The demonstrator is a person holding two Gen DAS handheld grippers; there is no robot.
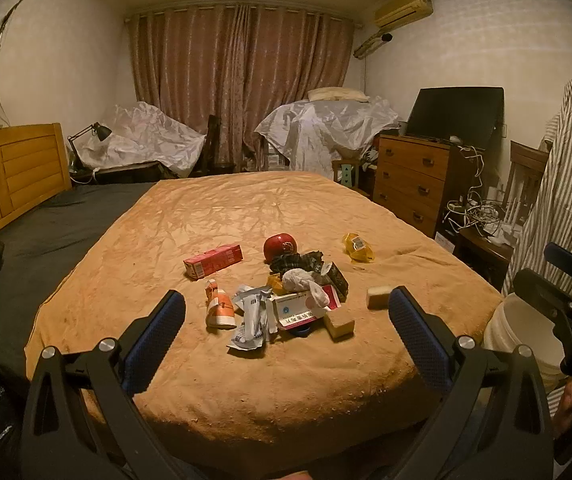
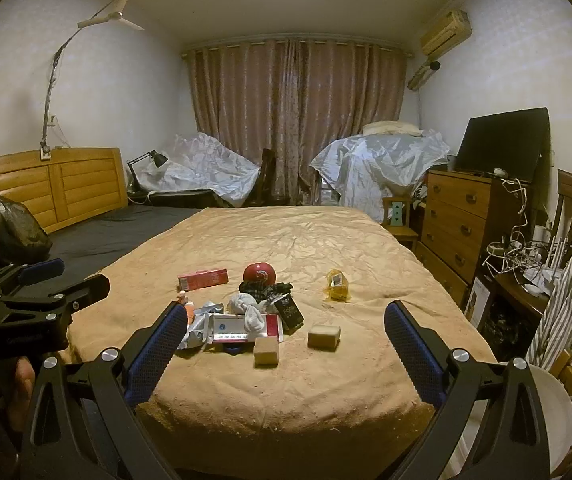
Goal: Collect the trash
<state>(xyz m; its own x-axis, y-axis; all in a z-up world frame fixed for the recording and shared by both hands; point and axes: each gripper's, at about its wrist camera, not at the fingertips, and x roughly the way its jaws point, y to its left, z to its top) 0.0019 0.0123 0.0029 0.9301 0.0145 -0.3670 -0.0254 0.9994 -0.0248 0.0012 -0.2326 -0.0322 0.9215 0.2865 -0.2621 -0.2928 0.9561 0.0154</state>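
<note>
A heap of trash lies on the tan blanket (image 1: 278,380) near the bed's front: a white and red medicine box (image 1: 305,310), crumpled tissue (image 1: 297,278), an orange carton (image 1: 220,307), a dark packet (image 1: 335,276) and torn wrappers. Around the heap lie a red carton (image 1: 213,261), a red round thing (image 1: 280,246), a yellow wrapper (image 1: 358,247) and two tan blocks (image 1: 338,323) (image 1: 377,297). My left gripper (image 1: 287,294) hovers open before the heap, holding nothing. My right gripper (image 2: 286,307) is open too, in front of the medicine box (image 2: 242,326) and blocks (image 2: 266,351).
A white bucket (image 1: 521,328) (image 2: 553,408) stands on the floor at the bed's front right corner. A black bag (image 2: 14,228) sits on the dark sheet at left. A wooden dresser (image 2: 457,216) and tangled cables (image 2: 521,256) line the right wall.
</note>
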